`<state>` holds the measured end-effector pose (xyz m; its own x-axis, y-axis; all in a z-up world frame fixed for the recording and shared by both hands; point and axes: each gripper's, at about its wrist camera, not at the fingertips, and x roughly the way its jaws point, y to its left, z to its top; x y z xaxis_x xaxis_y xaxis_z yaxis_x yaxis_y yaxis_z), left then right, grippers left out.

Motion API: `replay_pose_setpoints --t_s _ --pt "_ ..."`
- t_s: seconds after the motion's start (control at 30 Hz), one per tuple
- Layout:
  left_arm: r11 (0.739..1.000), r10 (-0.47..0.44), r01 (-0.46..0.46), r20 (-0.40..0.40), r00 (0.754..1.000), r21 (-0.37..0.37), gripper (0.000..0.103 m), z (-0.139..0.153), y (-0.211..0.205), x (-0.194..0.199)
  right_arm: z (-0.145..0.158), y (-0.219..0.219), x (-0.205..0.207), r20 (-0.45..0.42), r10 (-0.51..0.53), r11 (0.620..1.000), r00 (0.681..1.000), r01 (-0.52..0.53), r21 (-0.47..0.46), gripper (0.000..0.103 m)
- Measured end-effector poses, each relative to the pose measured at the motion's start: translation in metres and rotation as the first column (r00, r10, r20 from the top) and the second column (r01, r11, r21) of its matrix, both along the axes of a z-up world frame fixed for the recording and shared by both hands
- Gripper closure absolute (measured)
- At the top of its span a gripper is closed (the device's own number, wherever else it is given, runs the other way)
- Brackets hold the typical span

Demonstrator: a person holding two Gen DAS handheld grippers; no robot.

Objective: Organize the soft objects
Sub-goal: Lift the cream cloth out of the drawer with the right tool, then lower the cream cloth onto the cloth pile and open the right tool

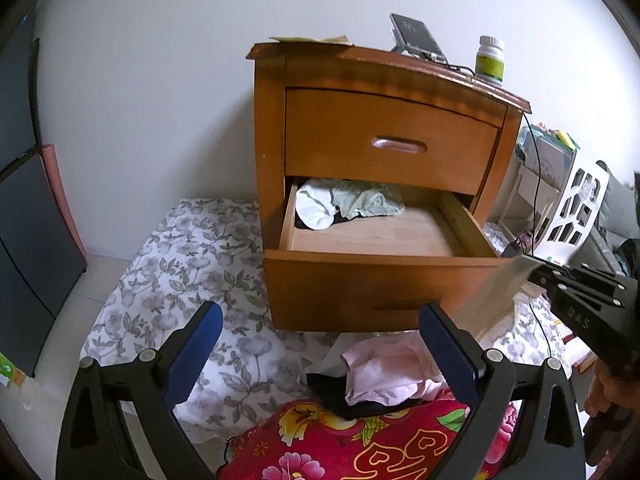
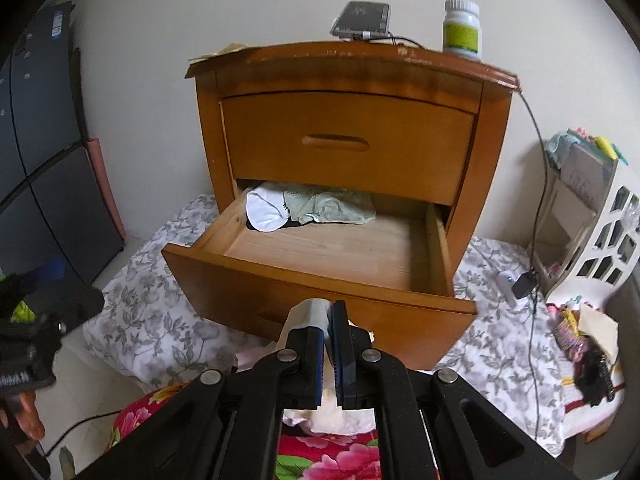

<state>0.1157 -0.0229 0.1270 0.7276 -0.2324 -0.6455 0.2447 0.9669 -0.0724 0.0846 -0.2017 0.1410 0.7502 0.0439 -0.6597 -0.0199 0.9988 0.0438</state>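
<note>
Right gripper [image 2: 327, 322] clenched on a beige cloth [image 1: 494, 300]; left gripper [image 1: 320, 344] released. Carry cloth over drawer [image 2: 340, 248] front — lower onto bare boards, then release.

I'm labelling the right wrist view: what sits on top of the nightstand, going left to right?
Papers at the left corner → phone propped up with a cable plugged in → white bottle with a green label.
</note>
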Motion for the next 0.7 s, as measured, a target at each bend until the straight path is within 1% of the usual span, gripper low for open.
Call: replay_pose_setpoints --t_s 0.13,0.23,0.33,0.47,0.57,0.7 --pt "1.000 -0.004 0.005 -0.014 1.000 0.007 0.004 -0.006 -0.002 0.003 -0.009 0.007 0.012 -0.014 0.019 0.999 1.000 -0.019 0.031 0.099" --pt "1.000 -0.007 0.007 -0.025 1.000 0.013 0.004 -0.010 -0.004 0.006 -0.025 0.013 0.021 -0.052 0.032 0.998 0.998 -0.029 0.049 0.098" --pt "1.000 -0.007 0.008 -0.036 0.999 0.018 0.004 -0.014 -0.004 0.008 -0.048 0.019 0.029 -0.111 0.039 0.998 0.993 -0.034 0.051 0.098" --pt "1.000 -0.007 0.008 -0.050 0.999 0.021 0.004 -0.018 -0.003 0.011 -0.085 0.023 0.035 -0.202 0.041 0.998 0.979 -0.031 0.052 0.098" --pt "1.000 -0.009 0.010 -0.055 0.998 0.022 0.004 -0.020 -0.004 0.012 -0.106 0.022 0.035 -0.249 0.032 0.998 0.968 -0.016 0.065 0.098" --pt "0.999 -0.017 0.018 -0.062 0.998 0.026 0.004 -0.023 -0.006 0.012 -0.125 0.020 0.033 -0.288 0.034 0.995 0.957 -0.007 0.095 0.098"
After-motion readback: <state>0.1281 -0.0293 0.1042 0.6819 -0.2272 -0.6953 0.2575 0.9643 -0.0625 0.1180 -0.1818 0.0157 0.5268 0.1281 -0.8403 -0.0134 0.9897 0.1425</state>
